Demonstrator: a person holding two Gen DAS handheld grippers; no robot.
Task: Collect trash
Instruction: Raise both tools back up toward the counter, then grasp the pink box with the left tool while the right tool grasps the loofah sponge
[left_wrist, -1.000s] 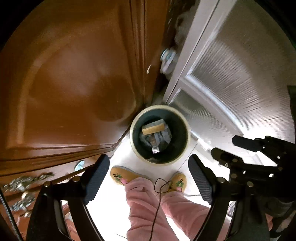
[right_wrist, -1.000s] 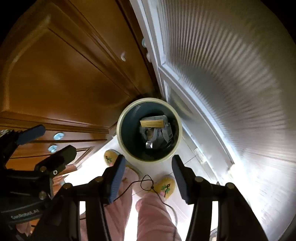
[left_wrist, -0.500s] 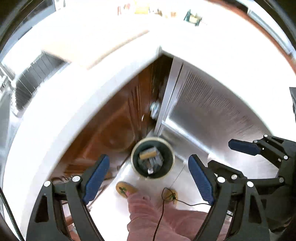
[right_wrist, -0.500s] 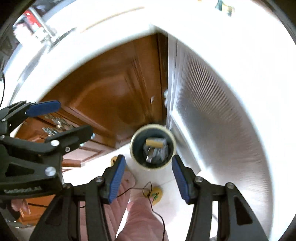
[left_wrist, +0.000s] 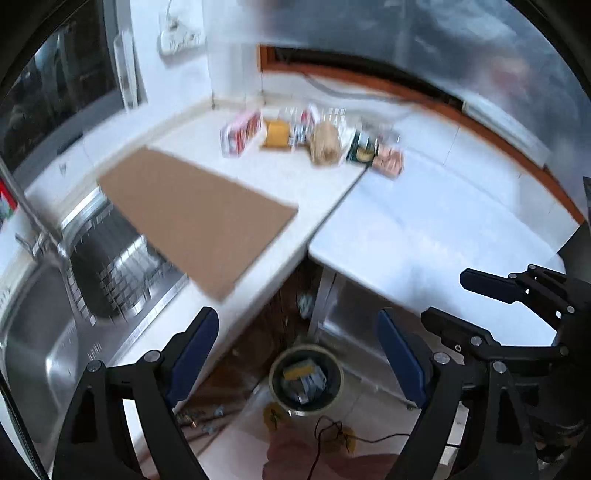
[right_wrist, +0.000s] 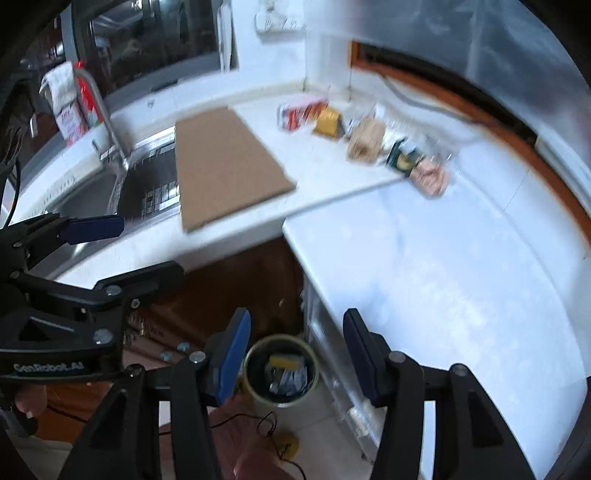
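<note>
Left wrist view: the left gripper (left_wrist: 297, 349) has its jaws spread wide with nothing between the pads. Far below, framed between them, the bin (left_wrist: 306, 380) stands on the floor in the corner under the tabletop (left_wrist: 424, 236), with trash (left_wrist: 303, 376) inside, a yellow piece on top. More trash sits in a blurred row (left_wrist: 314, 138) at the back of the tabletop, near the wall corner. A brown board (left_wrist: 195, 218) lies beside it, reaching over the sink (left_wrist: 55, 332). The right gripper (left_wrist: 517, 314) shows at the right edge, jaws apart and empty.

Right wrist view: the right gripper (right_wrist: 295, 354) is released, jaws about halfway apart, gripping nothing. The bin (right_wrist: 282, 371) lies below between them, the filled trash (right_wrist: 286, 374) visible in it. The row of trash (right_wrist: 369, 140) lines the far tabletop (right_wrist: 424, 277), right of the board (right_wrist: 221, 166). The left gripper (right_wrist: 122, 251) enters from the left, jaws open. A faucet (right_wrist: 107, 125) rises by the sink (right_wrist: 92, 192).
</note>
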